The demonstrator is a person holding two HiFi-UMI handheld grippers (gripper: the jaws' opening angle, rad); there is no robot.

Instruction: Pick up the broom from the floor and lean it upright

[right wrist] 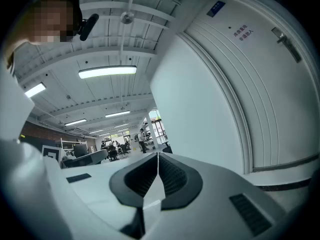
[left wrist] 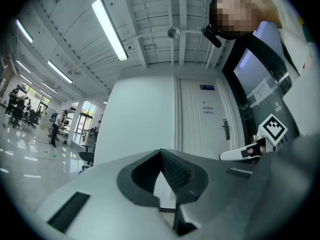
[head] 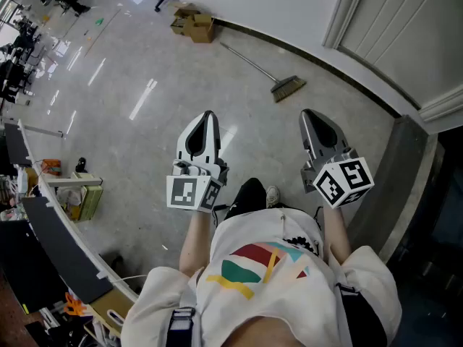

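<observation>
We hold both grippers out in front of us above the floor (head: 130, 129). The left gripper (head: 208, 117) has its jaws pressed together with nothing between them, and the right gripper (head: 310, 116) is closed up the same way, also empty. The broom (head: 255, 69) lies flat on the floor far ahead, well apart from both grippers. Its handle runs far-left toward the boxes (head: 194, 24), and its brush head lies to the right, near the foot of the wall (head: 275, 6).
</observation>
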